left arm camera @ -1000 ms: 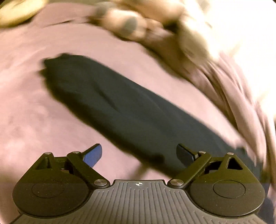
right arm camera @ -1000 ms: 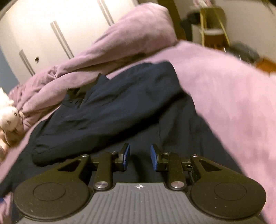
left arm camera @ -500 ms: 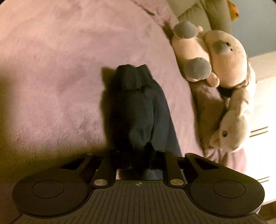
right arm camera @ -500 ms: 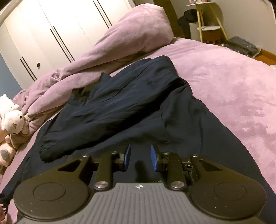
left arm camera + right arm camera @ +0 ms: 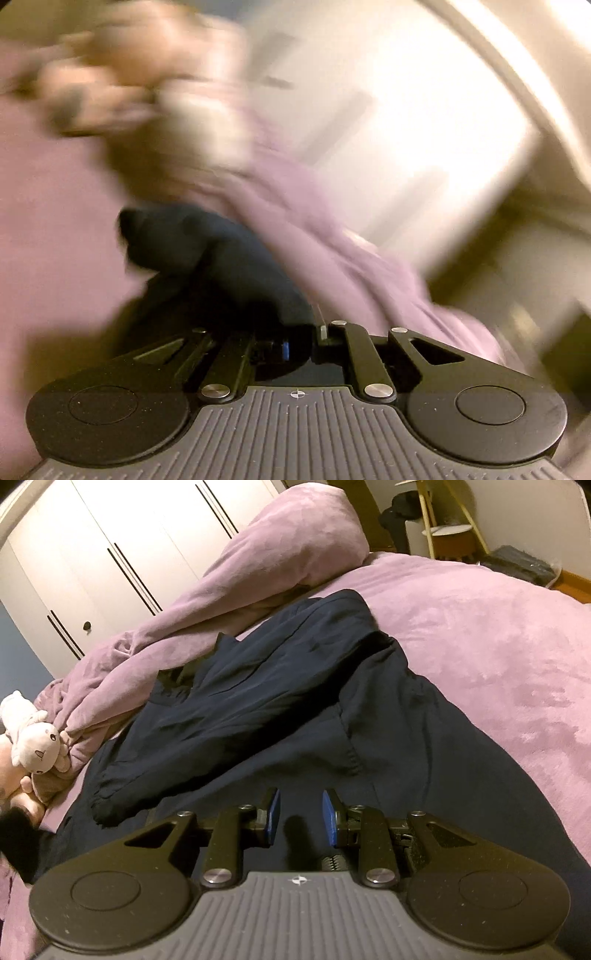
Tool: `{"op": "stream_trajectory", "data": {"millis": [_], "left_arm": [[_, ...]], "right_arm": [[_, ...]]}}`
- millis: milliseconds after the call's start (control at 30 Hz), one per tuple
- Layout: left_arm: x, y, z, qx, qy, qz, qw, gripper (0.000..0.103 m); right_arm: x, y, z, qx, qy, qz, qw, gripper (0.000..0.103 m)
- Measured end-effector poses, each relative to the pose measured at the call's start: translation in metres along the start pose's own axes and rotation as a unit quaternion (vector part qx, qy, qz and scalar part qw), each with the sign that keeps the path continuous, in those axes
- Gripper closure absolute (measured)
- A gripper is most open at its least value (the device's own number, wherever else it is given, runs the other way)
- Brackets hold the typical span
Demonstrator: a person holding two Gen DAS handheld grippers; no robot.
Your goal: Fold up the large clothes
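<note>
Our left claw (image 5: 300, 341) is clamped on a dark navy sleeve (image 5: 207, 254), lifted off the purple bed cover (image 5: 55, 221); that view is blurred. Our right claw (image 5: 300, 818) stands narrow, with navy cloth showing in its gap; whether it grips we cannot tell. The navy garment (image 5: 258, 709) lies spread across the bed (image 5: 480, 646), a plush toy (image 5: 35, 734) beside it.

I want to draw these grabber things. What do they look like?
Both look alike. The right gripper has black arms with silver screws, two round black discs, a grey ribbed base with a small cross mark, and blue pads on its fingers. A little spring shows near one finger. The left gripper matches.
</note>
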State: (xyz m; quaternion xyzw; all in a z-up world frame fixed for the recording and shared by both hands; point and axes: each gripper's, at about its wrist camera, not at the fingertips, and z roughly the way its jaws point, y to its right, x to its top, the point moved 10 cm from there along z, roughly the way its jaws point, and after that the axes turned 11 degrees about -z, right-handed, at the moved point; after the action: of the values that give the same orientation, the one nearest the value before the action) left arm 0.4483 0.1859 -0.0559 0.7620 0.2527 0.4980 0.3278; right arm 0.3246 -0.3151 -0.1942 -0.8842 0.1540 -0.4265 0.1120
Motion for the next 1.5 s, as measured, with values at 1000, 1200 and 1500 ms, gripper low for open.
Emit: {"op": "stream_trajectory", "data": {"millis": [1000,1200,1500], "left_arm": [[-0.14,-0.087,-0.008,0.218,-0.106,0.097,0.9655,0.026],[-0.143,-0.096,-0.008,0.239,-0.108,0.106,0.959,0.026],[-0.135,-0.093,-0.011,0.242,-0.102,0.11,0.9585,0.025]], "right_arm": [[0.005,-0.123,0.108,0.23,-0.115,0.075,0.963,0.06],[0.005,-0.131,0.116,0.23,-0.109,0.055,0.966,0.092],[0.06,-0.124,0.074,0.14,0.017,-0.061,0.988,0.1]]}}
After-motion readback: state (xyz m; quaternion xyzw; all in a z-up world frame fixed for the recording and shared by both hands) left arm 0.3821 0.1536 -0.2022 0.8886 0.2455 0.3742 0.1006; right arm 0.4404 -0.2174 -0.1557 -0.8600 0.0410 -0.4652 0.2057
